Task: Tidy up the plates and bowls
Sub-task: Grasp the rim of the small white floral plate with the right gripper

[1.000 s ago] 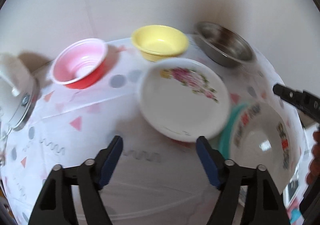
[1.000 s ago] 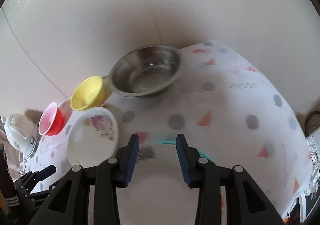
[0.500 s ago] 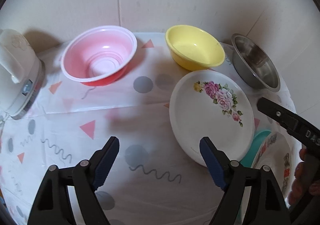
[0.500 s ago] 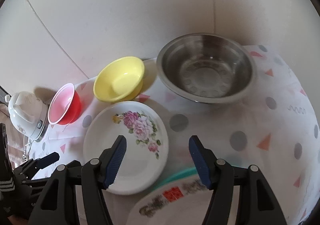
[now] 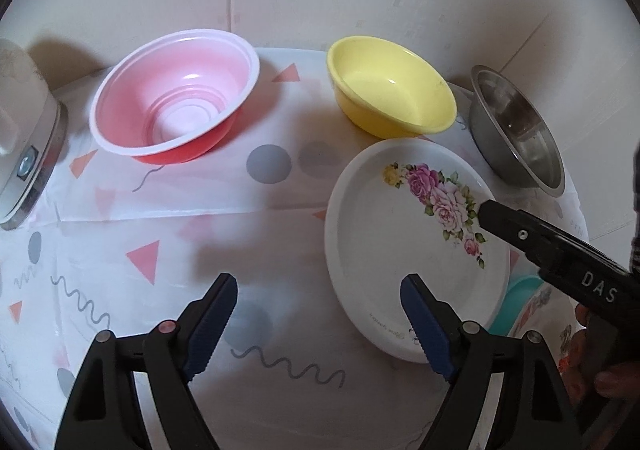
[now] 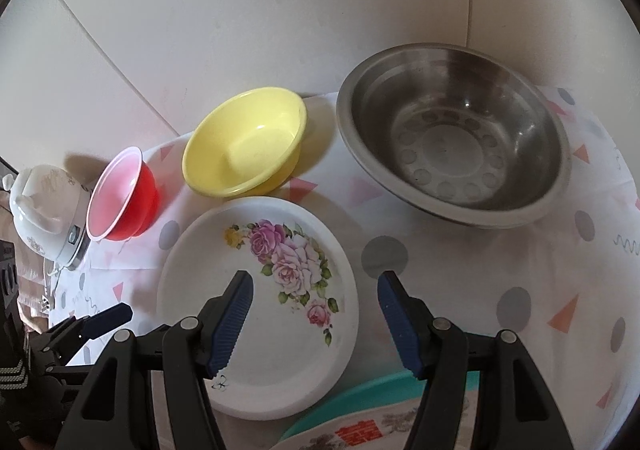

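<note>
The right gripper (image 6: 314, 324) hangs over the flower plate (image 6: 256, 304), claws spread w/ nothing in them, prob. to grab its edge. The left gripper (image 5: 318, 324) is spread & empty too. Plate sits by the yellow bowl (image 6: 244, 141), maybe touching.

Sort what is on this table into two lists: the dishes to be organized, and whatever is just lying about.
Belongs to the job:
- red bowl
- yellow bowl
- steel bowl
- floral plate
- teal plate and the printed dish lying on it, at the near edge

Just lying about:
- white electric kettle
- patterned tablecloth
</note>
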